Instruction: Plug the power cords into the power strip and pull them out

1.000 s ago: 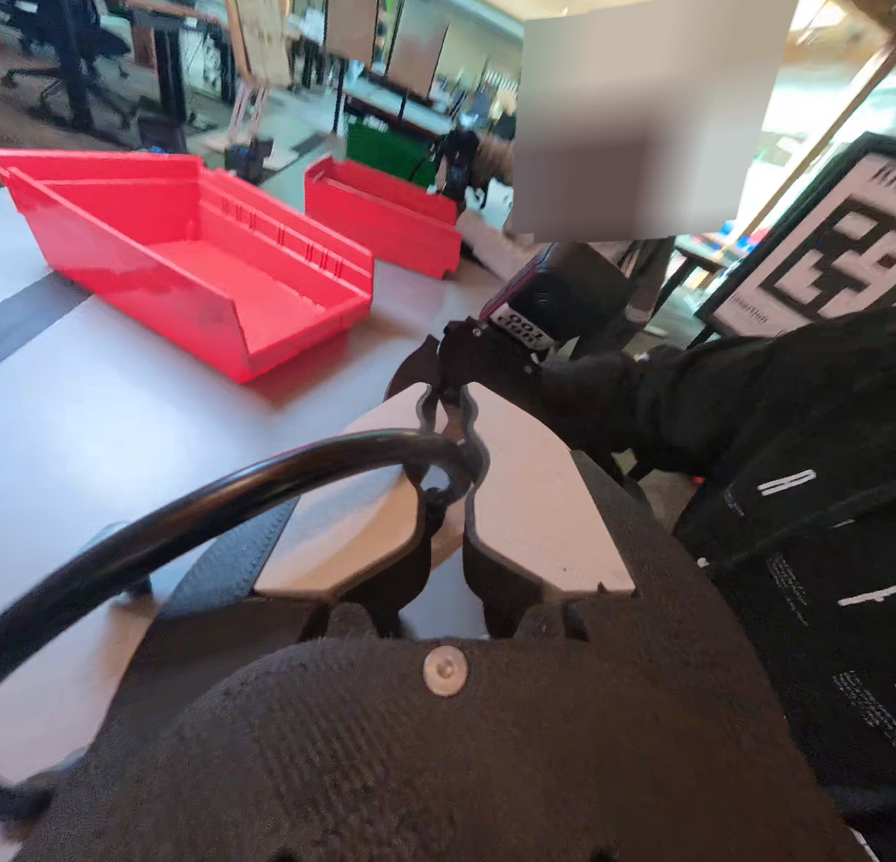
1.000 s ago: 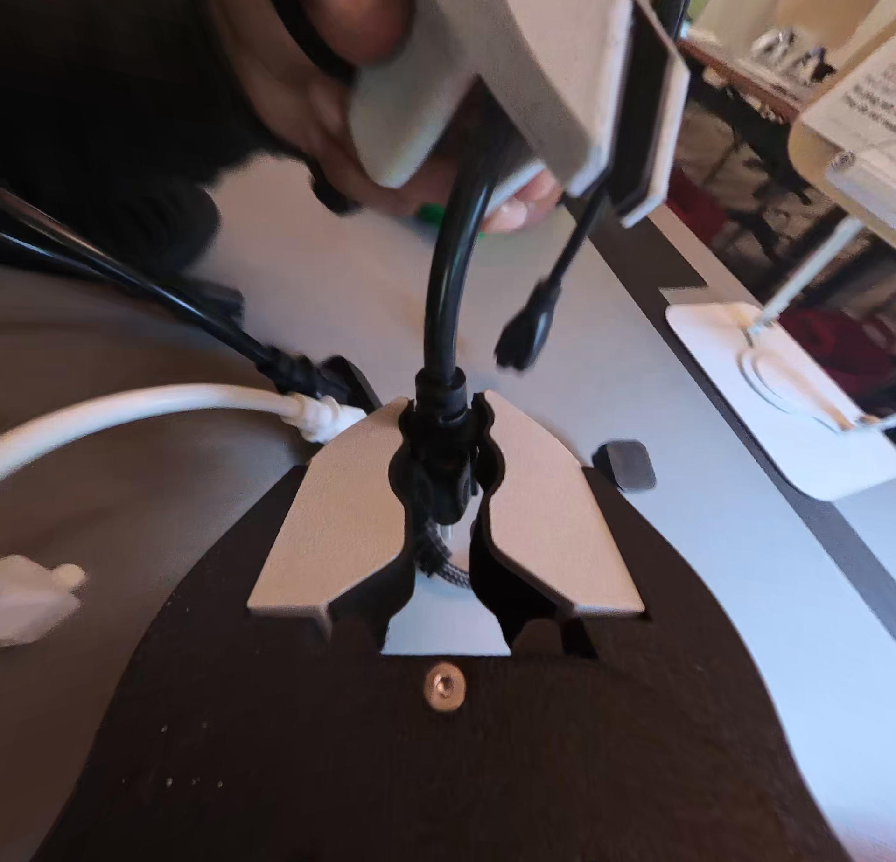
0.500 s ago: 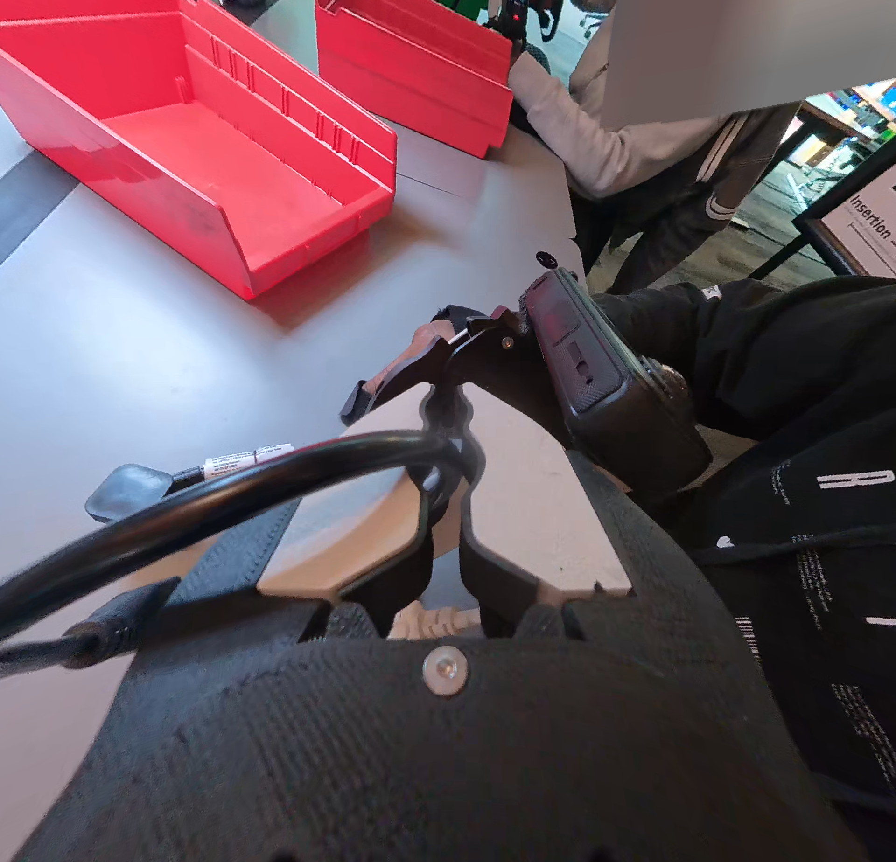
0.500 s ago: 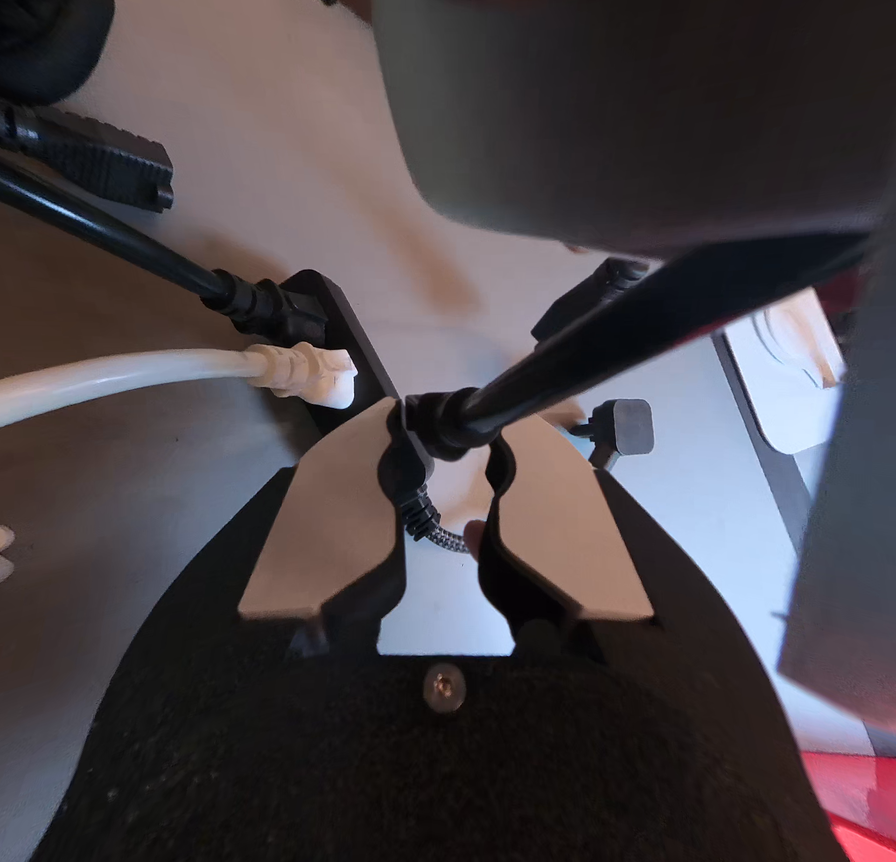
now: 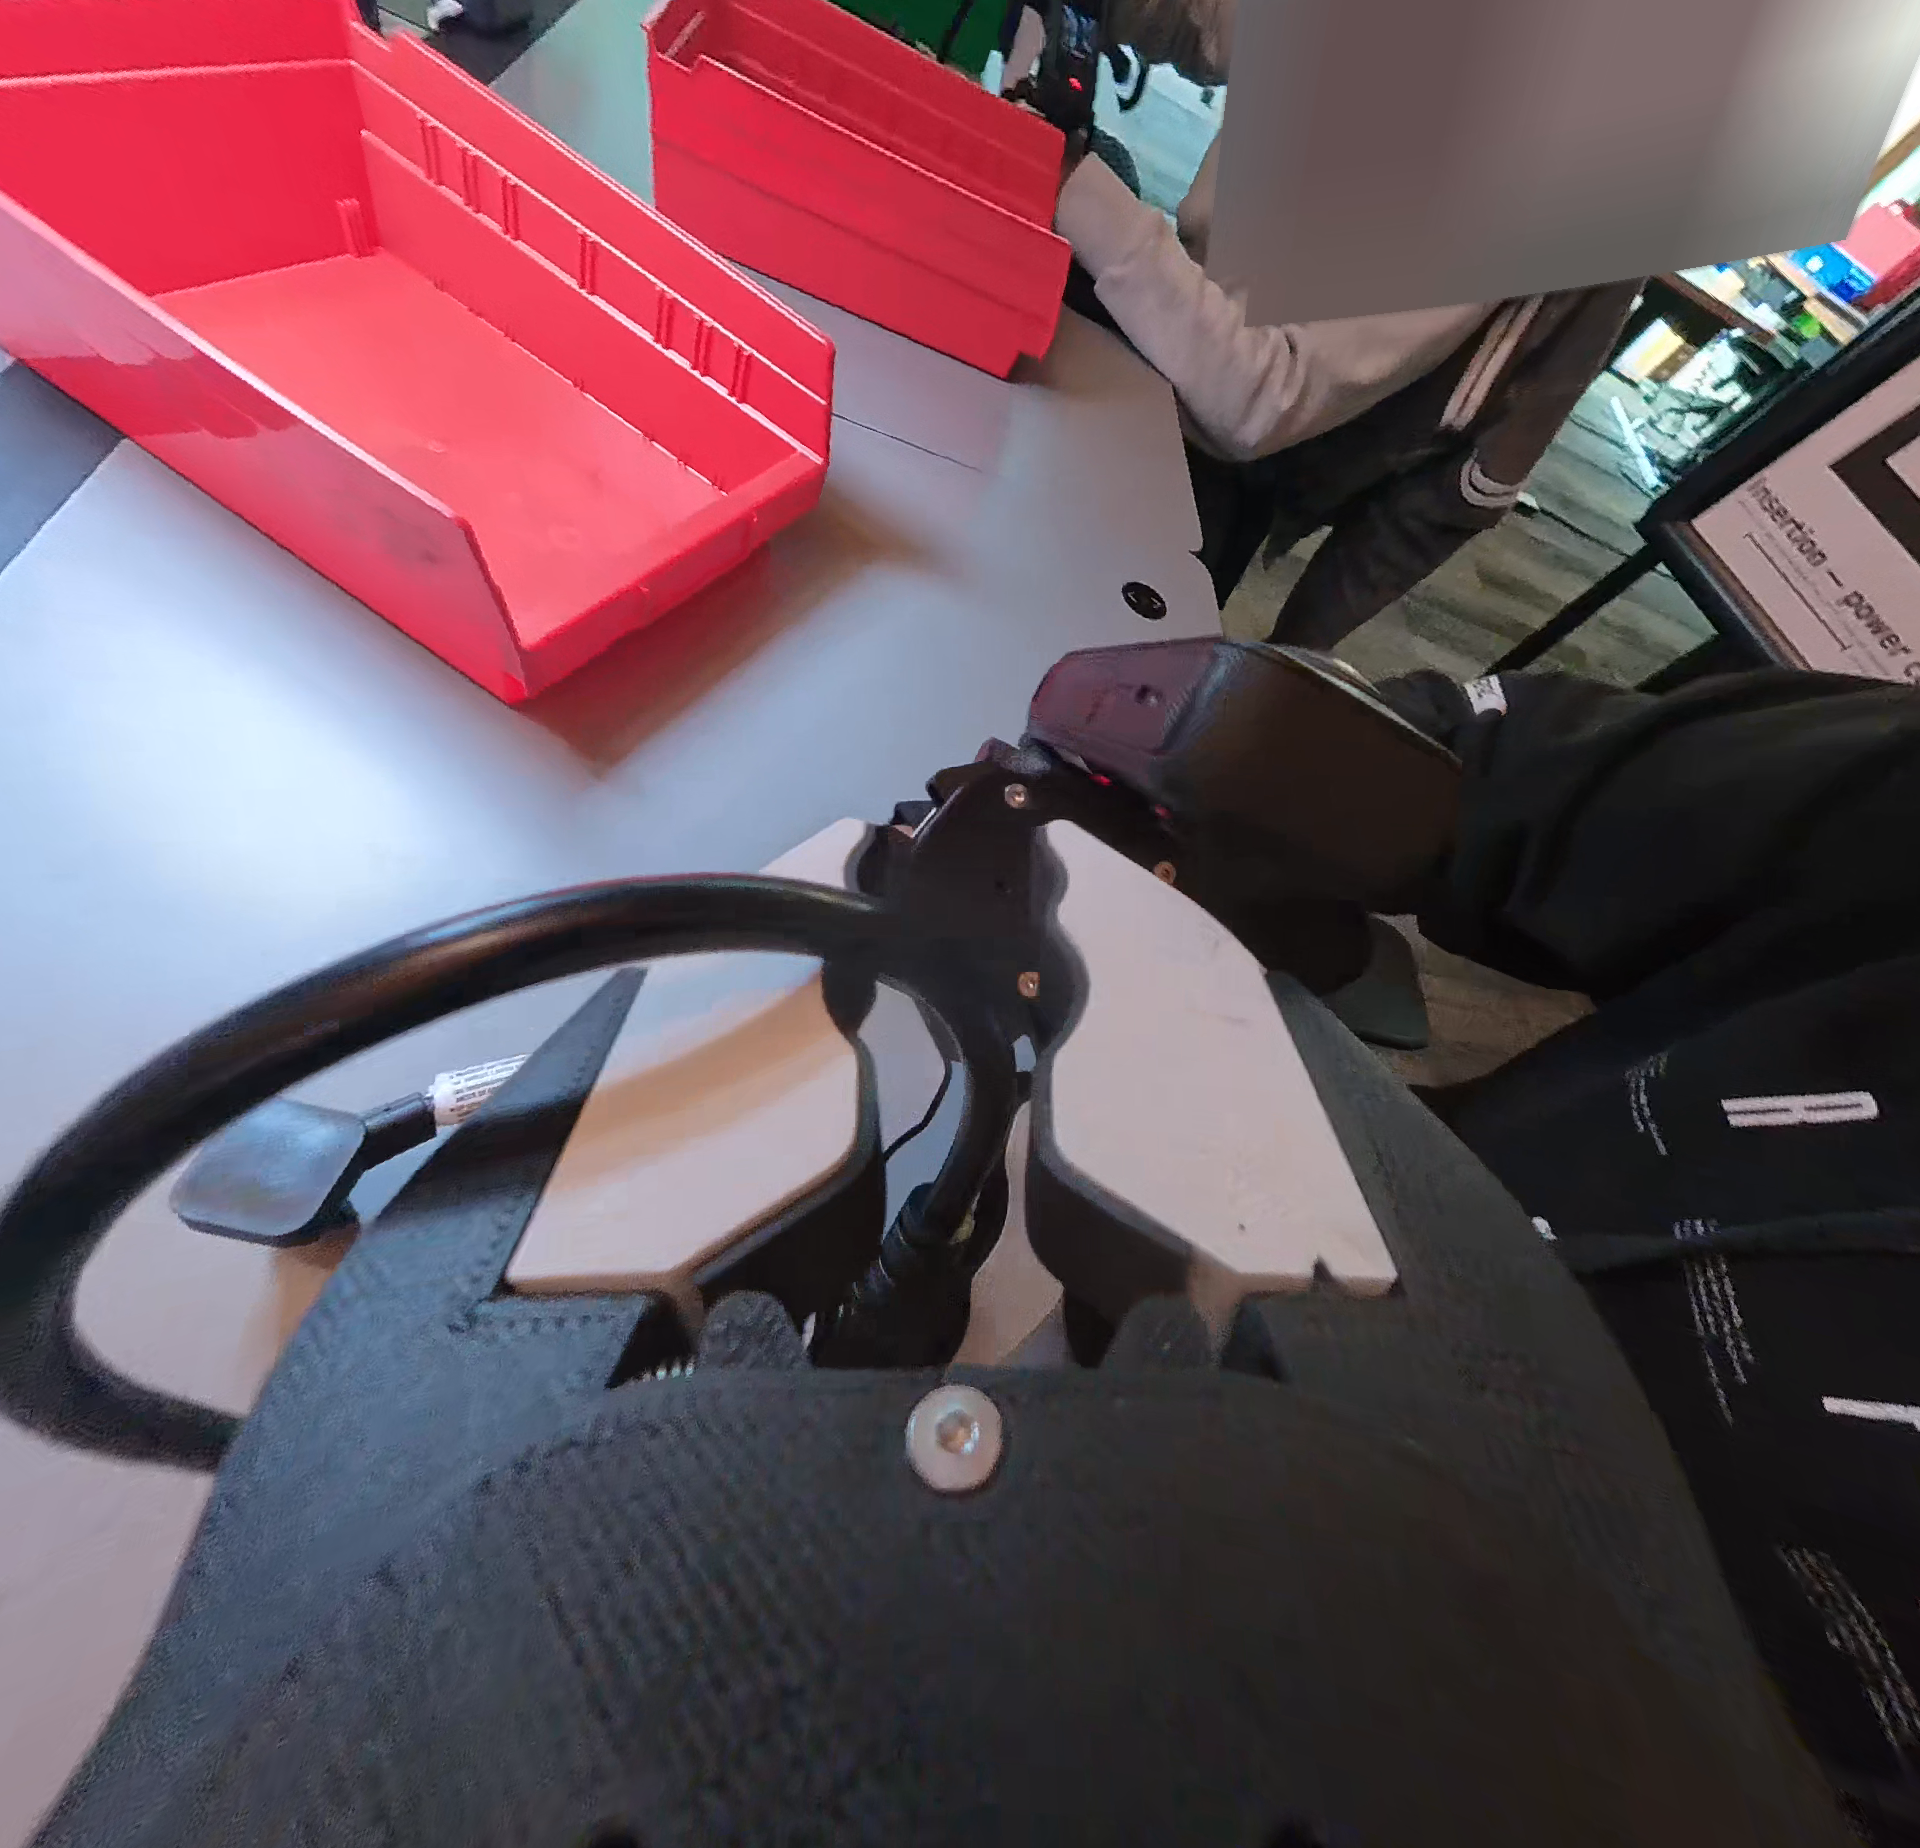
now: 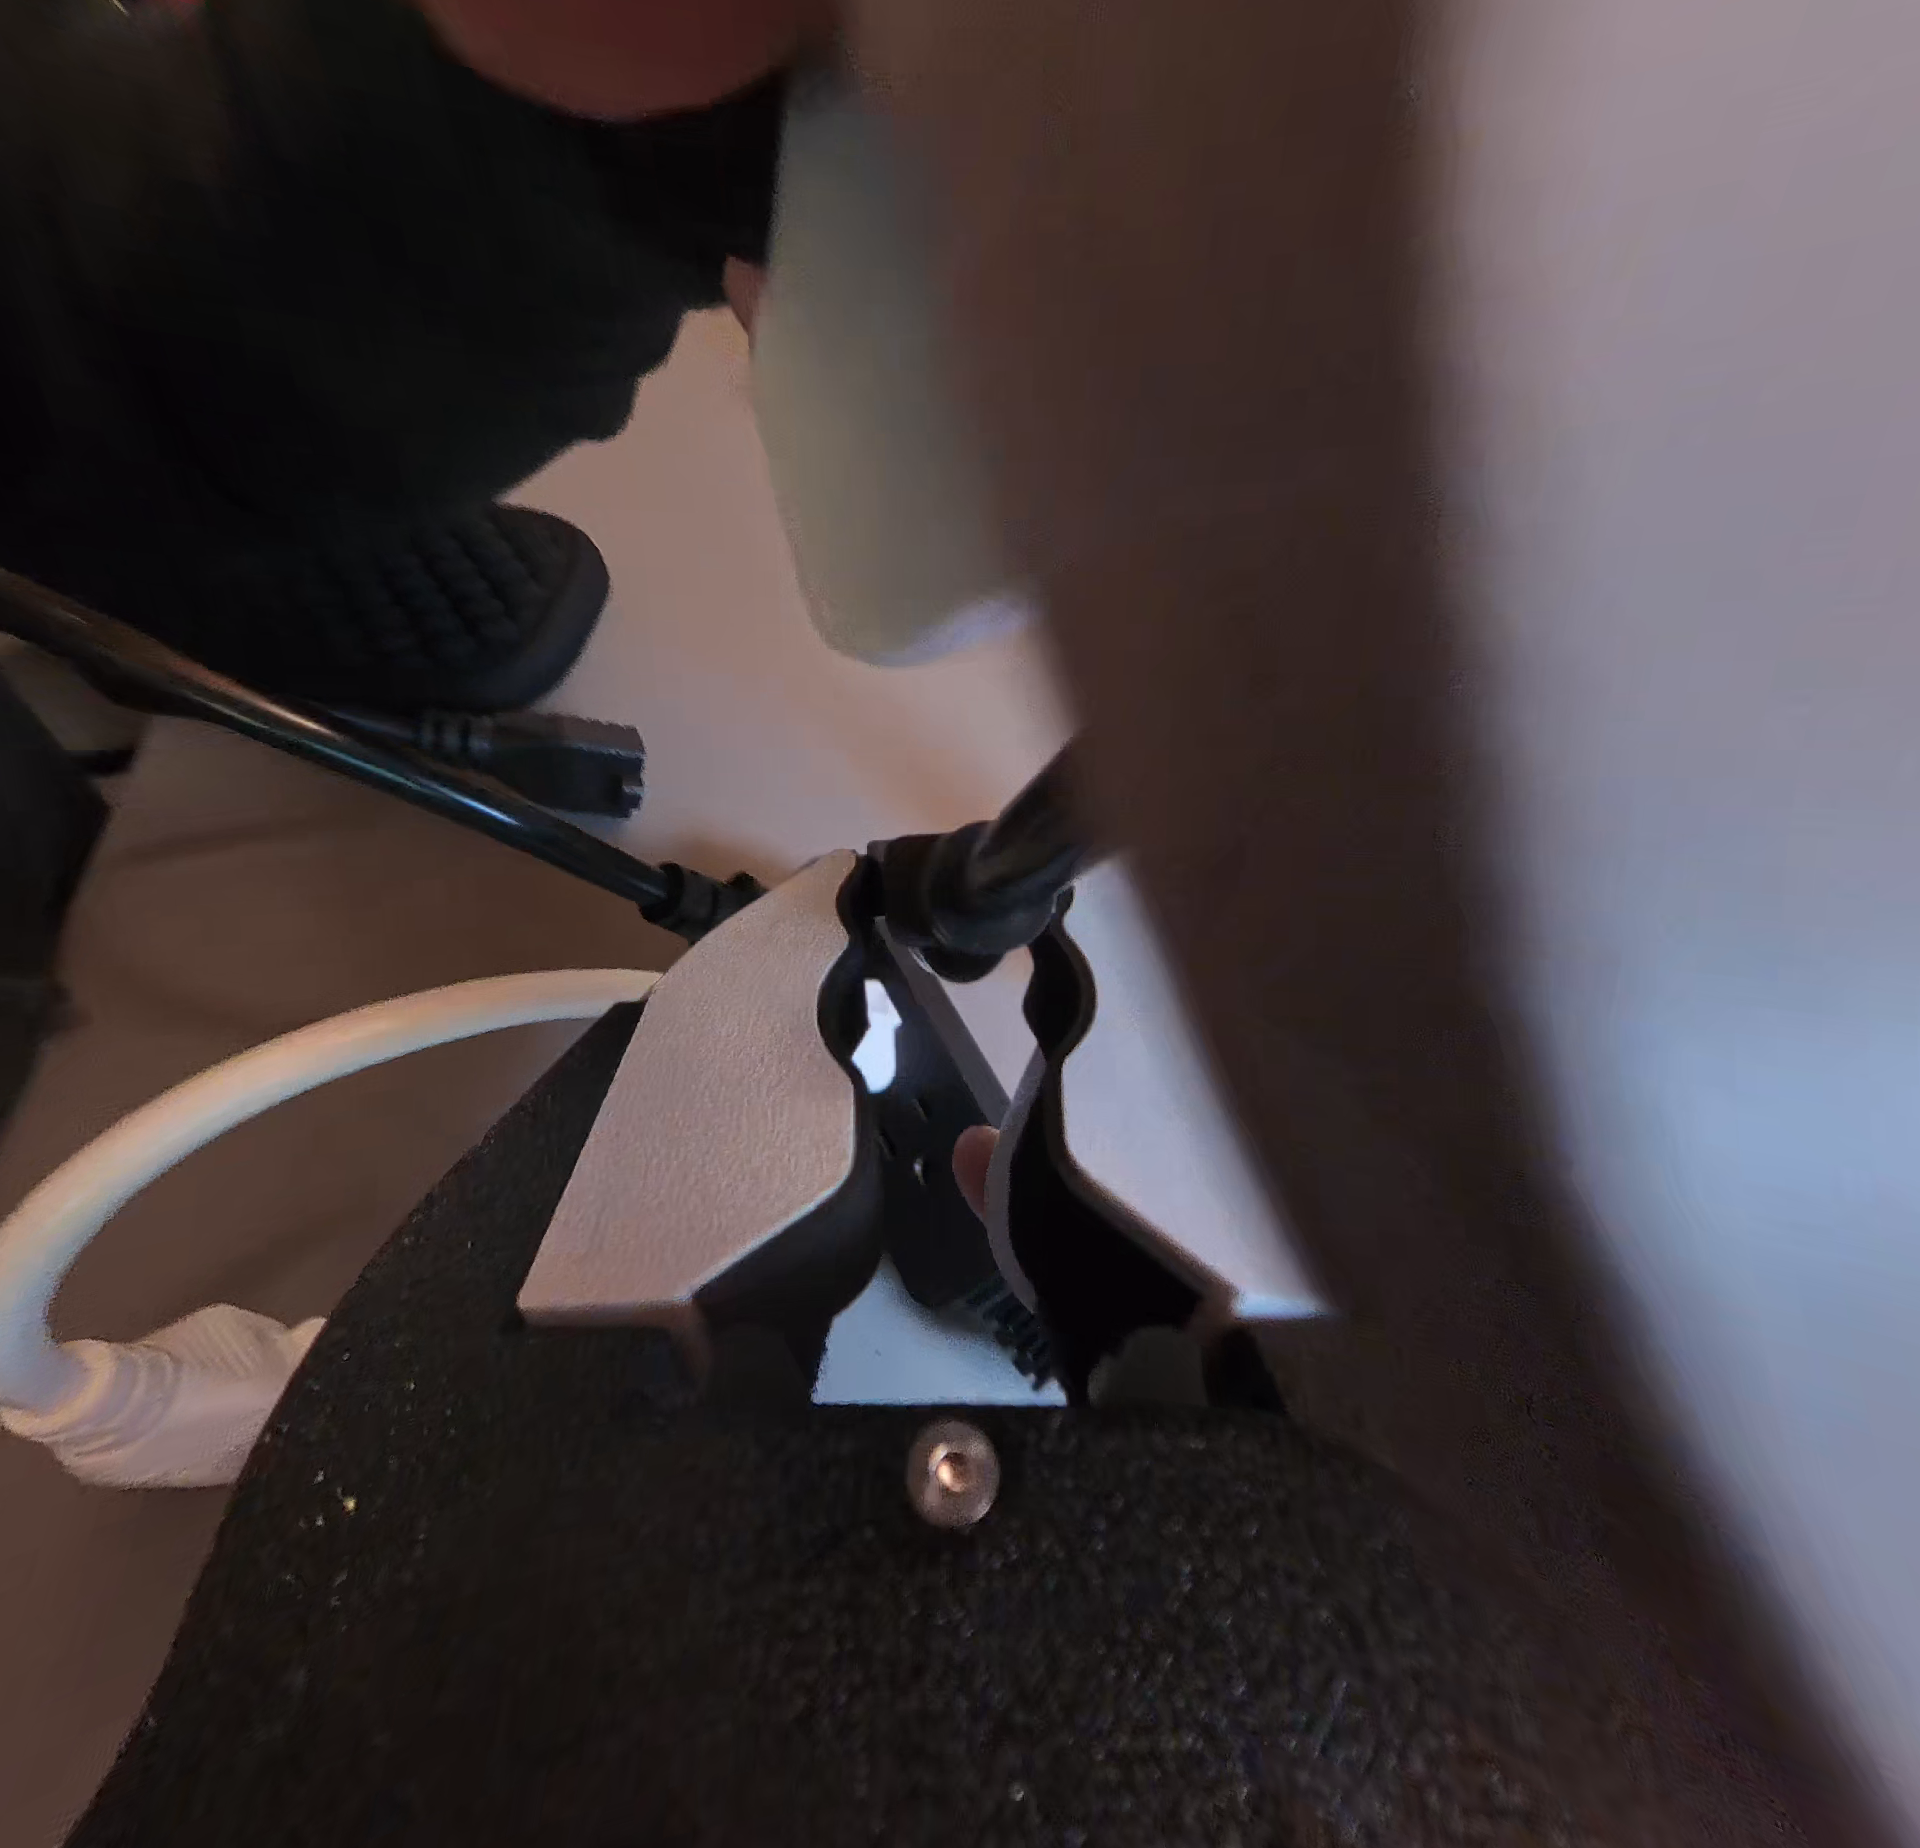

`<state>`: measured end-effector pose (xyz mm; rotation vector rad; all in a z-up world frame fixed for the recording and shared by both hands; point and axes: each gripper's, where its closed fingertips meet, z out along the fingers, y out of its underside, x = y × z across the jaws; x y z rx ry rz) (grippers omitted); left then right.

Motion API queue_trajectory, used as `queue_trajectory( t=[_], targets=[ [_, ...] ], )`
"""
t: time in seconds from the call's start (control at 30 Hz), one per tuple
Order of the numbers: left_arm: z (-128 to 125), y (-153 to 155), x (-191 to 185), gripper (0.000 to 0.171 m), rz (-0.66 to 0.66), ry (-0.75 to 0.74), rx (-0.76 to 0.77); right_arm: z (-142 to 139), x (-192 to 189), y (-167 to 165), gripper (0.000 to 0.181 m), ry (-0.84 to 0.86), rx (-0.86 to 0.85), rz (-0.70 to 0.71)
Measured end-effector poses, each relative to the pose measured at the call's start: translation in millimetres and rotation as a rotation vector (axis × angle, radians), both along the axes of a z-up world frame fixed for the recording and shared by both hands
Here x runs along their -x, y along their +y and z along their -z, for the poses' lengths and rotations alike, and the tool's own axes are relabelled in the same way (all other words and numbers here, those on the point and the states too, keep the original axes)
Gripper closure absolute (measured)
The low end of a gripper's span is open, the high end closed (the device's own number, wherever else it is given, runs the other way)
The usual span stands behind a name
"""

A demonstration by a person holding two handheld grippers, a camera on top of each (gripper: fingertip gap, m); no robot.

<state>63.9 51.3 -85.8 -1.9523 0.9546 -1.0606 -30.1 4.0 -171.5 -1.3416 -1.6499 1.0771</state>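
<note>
In the left wrist view my left gripper point(image 5: 956, 925) stands open. A thick black cord point(image 5: 520, 936) arcs in from the left and drops loosely between its fingers. The right gripper's black body point(image 5: 1247, 759) sits just past the tips. In the right wrist view my right gripper point(image 6: 961, 894) is shut on the black plug point(image 6: 966, 915) of that cord, held at its fingertips just above the black power strip point(image 6: 935, 1175). A white plug point(image 6: 878, 1045) and another black plug point(image 6: 686, 899) sit in the strip. The plug's prongs are hidden.
Two red bins point(image 5: 416, 344) point(image 5: 862, 167) stand on the grey table point(image 5: 260, 738). A flat black plug point(image 5: 270, 1164) lies at the left. A person in a grey sleeve point(image 5: 1299, 364) stands at the table's far edge. A loose black connector point(image 6: 561, 759) and a white cord point(image 6: 312, 1050) lie by the strip. The tips of one gripper are about 12 cm away from the tips of the other.
My left jaws have opened off the black cord they were pinching. My right gripper has carried the plug down close over the power strip, and the plug has tilted in its grasp.
</note>
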Motion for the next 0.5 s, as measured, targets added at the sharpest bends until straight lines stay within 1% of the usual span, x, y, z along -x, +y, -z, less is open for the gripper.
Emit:
queue_trajectory(
  t=[0.13, 0.2, 0.27, 0.33, 0.4, 0.5],
  targets=[
    [-1.1, -17.8, 8.3, 0.124, 0.075, 0.000, -0.019, -13.9, -4.5, -3.3, 0.152, 0.094, 0.090, -0.016],
    [-4.5, -28.5, 22.1, 0.122, 0.090, -0.020, -0.058, -20.4, -9.5, 2.2, 0.152, 0.130, 0.101, -0.002],
    [1.0, -37.5, 43.6, 0.122, 0.074, 0.012, -0.136, -26.7, -16.9, 11.0, 0.152, 0.149, 0.069, 0.027],
    [23.5, -46.4, 69.7, 0.123, 0.051, 0.114, -0.202, -36.9, -26.9, 19.6, 0.152, 0.167, 0.036, 0.052],
    [61.6, -56.4, 96.6, 0.126, 0.035, 0.253, -0.221, -48.8, -38.8, 28.8, 0.152, 0.187, -0.016, 0.083],
    [119.9, -78.0, 125.8, 0.124, 0.042, 0.415, -0.188, -65.8, -56.9, 37.5, 0.152, 0.211, -0.054, 0.121]
  ],
)
